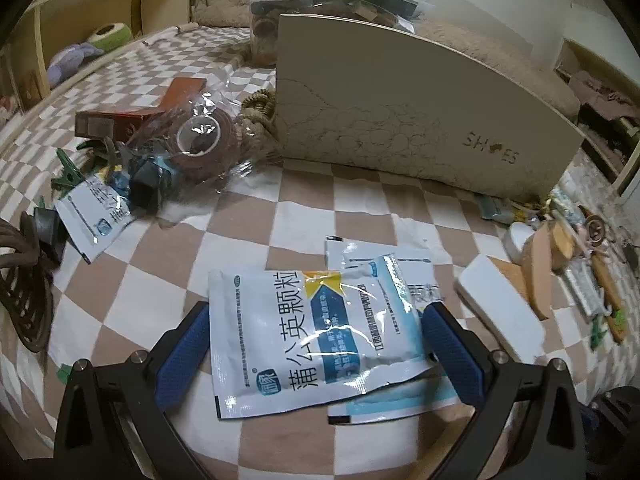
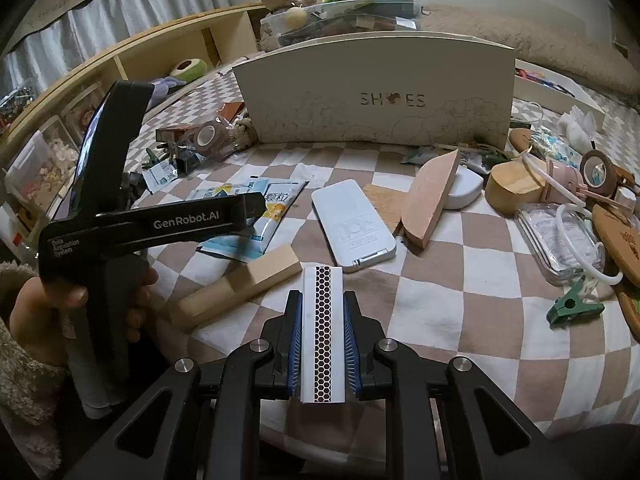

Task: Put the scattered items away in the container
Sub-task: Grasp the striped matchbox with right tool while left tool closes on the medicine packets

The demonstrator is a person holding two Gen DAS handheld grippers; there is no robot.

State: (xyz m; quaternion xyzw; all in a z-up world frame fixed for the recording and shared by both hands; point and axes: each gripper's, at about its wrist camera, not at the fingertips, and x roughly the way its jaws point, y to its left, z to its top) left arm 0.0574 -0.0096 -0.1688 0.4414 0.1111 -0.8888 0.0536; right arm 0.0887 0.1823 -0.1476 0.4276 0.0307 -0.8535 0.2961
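My right gripper (image 2: 323,296) is shut on a white matchbox (image 2: 322,332) with a honeycomb striker strip, low over the checked bedcover. The cream shoe box (image 2: 376,92) marked SHOES stands upright behind the scattered items. In the left wrist view my left gripper (image 1: 318,312) is open, its blue fingers (image 1: 188,344) set either side of a white-and-blue medicine sachet (image 1: 304,332) that lies on other sachets. The shoe box (image 1: 400,120) rises beyond them. The right wrist view shows a hand (image 2: 44,304) holding that left gripper (image 2: 256,204) down over the sachets (image 2: 276,204).
A white flat case (image 2: 352,224), a wooden block (image 2: 240,288), a pink wedge (image 2: 430,200) and a green clip (image 2: 572,306) lie on the cover. A bagged tape roll (image 1: 200,136), a brown box (image 1: 120,124) and clips sit at the left. Wooden shelves line the back.
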